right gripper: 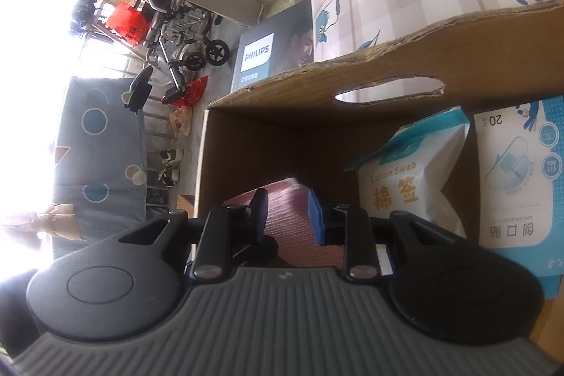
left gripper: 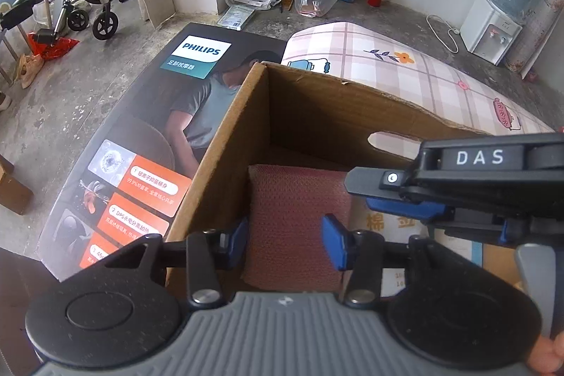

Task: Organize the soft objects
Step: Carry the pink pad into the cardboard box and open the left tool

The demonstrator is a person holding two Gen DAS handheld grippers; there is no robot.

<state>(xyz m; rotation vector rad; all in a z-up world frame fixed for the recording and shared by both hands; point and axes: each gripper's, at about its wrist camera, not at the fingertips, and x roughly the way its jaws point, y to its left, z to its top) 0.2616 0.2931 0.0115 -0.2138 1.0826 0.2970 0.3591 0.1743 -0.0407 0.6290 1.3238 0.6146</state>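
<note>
**Red pad going into the carton**

You worked over the open cardboard box (left gripper: 225,143). Your left gripper (left gripper: 283,236) stood part-open astride the red textured pad (left gripper: 299,199), which lay in the box's left half; whether its blue pads pressed the cloth could not be told. Your right gripper (right gripper: 287,212) was nearly closed, jaws narrow around the pad's edge, apparently pinching it. Right of it stood the cotton swab pack (right gripper: 409,178) and the plaster pack (right gripper: 518,178). Advice: you should settle the pad flat against the left wall, clear of both packs.
</note>
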